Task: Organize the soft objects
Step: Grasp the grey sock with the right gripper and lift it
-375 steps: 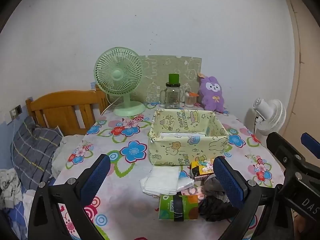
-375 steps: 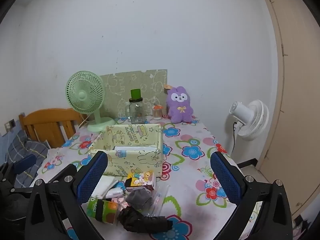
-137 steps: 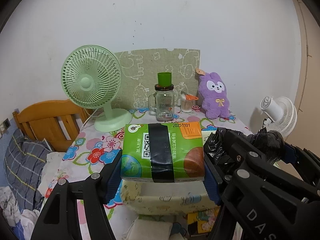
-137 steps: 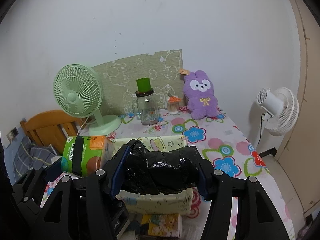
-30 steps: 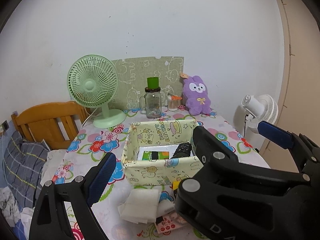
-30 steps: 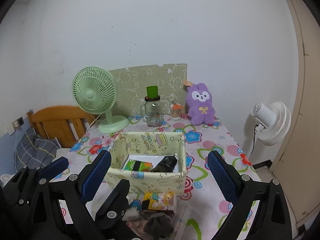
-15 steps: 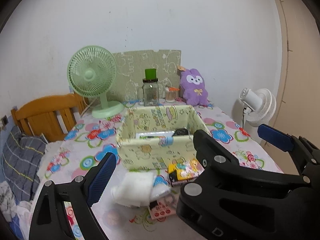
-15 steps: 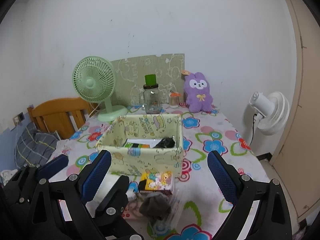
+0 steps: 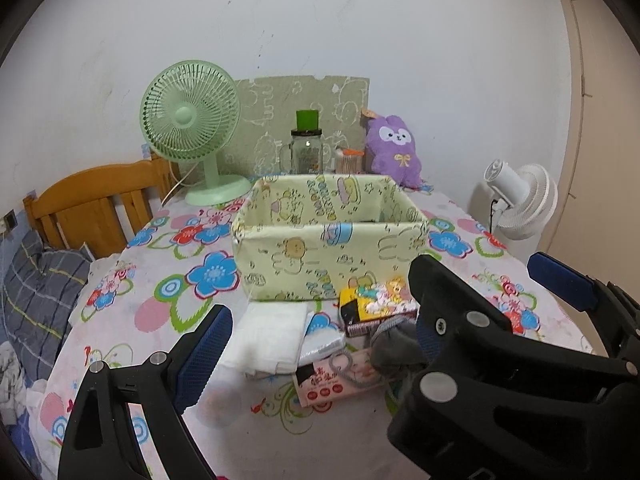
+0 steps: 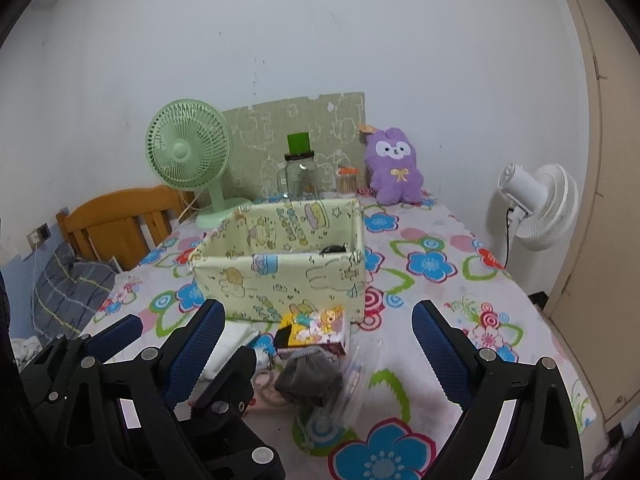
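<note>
A pale yellow cartoon-print fabric box [image 9: 332,256] [image 10: 280,276] stands mid-table; a black item [image 10: 334,249] shows just over its rim. In front of it lie a white folded tissue pack [image 9: 268,336], a clear-wrapped tissue pack [image 9: 322,338], a yellow cartoon pack [image 9: 374,300] [image 10: 314,330], a pink packet [image 9: 340,378] and a grey cloth [image 9: 394,346] [image 10: 310,380]. My left gripper [image 9: 316,354] is open and empty above the tissue packs. My right gripper [image 10: 316,354] is open and empty above the grey cloth.
A green fan [image 9: 192,128], a glass jar with a green lid [image 9: 306,152], a purple plush bunny [image 9: 394,152] and a small orange-lidded jar [image 9: 346,160] stand at the back. A white fan [image 9: 520,200] is off the right edge. A wooden headboard [image 9: 100,208] is left.
Both grippers have dropped lower and come closer to the items in front of the box. Both stay open and empty. The green tissue pack and black bundle lie in the box.
</note>
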The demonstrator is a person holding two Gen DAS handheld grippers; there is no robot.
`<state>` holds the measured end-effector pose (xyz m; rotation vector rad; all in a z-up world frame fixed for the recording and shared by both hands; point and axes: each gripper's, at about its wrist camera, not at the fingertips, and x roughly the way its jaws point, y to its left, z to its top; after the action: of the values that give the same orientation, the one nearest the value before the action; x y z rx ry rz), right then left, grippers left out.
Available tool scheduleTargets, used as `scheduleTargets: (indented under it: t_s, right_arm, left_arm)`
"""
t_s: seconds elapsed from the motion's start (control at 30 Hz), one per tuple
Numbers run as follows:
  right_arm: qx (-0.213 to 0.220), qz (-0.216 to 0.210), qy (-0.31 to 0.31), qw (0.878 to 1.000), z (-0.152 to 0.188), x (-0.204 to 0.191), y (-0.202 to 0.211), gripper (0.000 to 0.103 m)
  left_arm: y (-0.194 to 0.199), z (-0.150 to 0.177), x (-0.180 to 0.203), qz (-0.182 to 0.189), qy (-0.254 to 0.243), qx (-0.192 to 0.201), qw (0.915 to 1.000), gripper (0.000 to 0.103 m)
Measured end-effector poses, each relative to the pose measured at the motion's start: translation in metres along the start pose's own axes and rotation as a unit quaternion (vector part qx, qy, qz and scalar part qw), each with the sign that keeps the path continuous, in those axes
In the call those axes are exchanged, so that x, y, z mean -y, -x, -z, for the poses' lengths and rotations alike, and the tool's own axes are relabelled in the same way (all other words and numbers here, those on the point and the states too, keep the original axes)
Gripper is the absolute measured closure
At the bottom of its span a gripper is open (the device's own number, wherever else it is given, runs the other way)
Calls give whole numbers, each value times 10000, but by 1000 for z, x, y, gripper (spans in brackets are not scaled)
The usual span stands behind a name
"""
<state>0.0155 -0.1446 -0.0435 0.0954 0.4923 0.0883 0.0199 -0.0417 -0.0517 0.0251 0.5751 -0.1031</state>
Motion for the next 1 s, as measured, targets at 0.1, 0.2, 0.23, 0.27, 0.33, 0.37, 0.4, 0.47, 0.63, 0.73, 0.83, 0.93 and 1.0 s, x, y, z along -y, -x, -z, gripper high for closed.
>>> scheduleTargets:
  t_s: [0.1, 0.2, 0.23, 0.27, 0.33, 0.37, 0.4, 0.47, 0.63, 0.73, 0.83, 0.93, 1.0]
  right_arm:
    - [-78, -6, 13, 10000, 7, 0, -4, 8]
    - [-196, 0, 28, 9998, 16, -1, -10, 10]
    - [-250, -13, 18, 9997, 18, -1, -13, 11]
    - [-328, -34, -4, 9995, 20, -1, -17, 12]
    - [-435, -25, -26, 9990, 24, 0, -23, 12]
    - [-489, -7, -25, 9988, 26, -1, -27, 14]
    - [-549, 6, -22, 9985, 28, -1, -31, 14]
    - [-664, 32, -22, 9978, 31, -1, -38, 17]
    - [-948, 35, -10, 9955, 38, -2, -59, 19]
    - [-1125, 45, -29, 9936, 42, -1, -71, 23]
    - [-1266, 30, -21, 9919, 46, 0, -81, 27]
    - [-1355, 11, -6, 9908, 49, -1, -86, 37]
    - [-1366, 17, 13, 9906, 50, -2, -87, 47]
  left_arm:
    - [-4, 7, -1, -21, 11, -83, 10000, 8]
    - [-12, 15, -3, -19, 41, -243, 9997, 8]
    - [-15, 17, -4, -10, 46, -308, 9995, 8]
    - [-18, 19, -5, -16, 48, -336, 9994, 8]
    - [-23, 23, -6, -53, 47, -400, 9992, 8]
    - [-26, 24, -7, -71, 50, -437, 9990, 8]
    - [-29, 25, -8, -80, 60, -472, 9988, 9]
    - [-35, 28, -11, -80, 97, -551, 9984, 9]
    - [-47, 35, -16, -129, 127, -710, 9973, 9]
    - [-53, 39, -20, -169, 154, -804, 9965, 10]
    - [-58, 42, -20, -173, 181, -884, 9958, 11]
    - [-62, 44, -19, -165, 157, -945, 9953, 11]
    - [-63, 45, -17, -141, 129, -982, 9950, 11]
